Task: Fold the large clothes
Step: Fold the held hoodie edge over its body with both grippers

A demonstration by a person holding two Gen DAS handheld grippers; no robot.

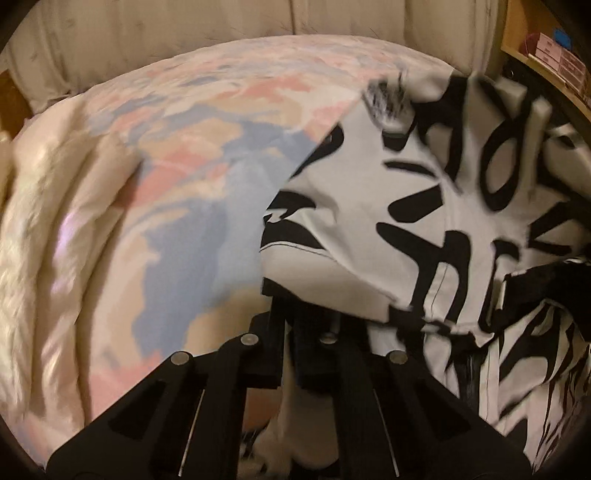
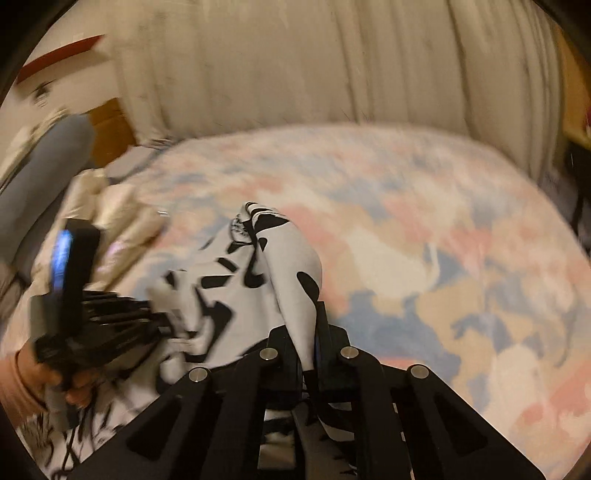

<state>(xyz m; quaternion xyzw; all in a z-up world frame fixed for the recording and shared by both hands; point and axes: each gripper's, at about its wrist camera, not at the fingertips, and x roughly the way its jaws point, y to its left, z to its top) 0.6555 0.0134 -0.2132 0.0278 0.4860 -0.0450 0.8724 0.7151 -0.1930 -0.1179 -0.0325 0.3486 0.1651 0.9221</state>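
Left wrist view shows your left hand-held gripper (image 1: 284, 295) clamped on the near edge of the white garment (image 1: 424, 229), a large soft cloth printed all over with bold black brush-like letters. Its black fingers run up under the hem, where a stitched seam shows, and the fabric bunches and creases just past them. From there the garment spreads up and to the right, rumpled in loose folds, with a patch of finer black scribble print near its far edge. It lies on the bed (image 1: 192, 177), whose cover is a matte cloth of pink, pale blue and beige blotches. A cream, fluffy blanket (image 1: 48, 229) is heaped in long ridges along the left side of the bed. Behind hangs a beige pleated curtain (image 1: 184, 33), and a wooden shelf (image 1: 532, 55) holding small boxes sits at the upper right.

Right wrist view shows your right hand-held gripper (image 2: 308, 325) pinched tight on a fold of the same garment (image 2: 291, 258), which rises from its fingers as a smooth rounded ridge. The rest trails down to the left toward the other hand-held gripper (image 2: 110, 317), held in your left hand (image 2: 55, 384). Much of this view is blurred.
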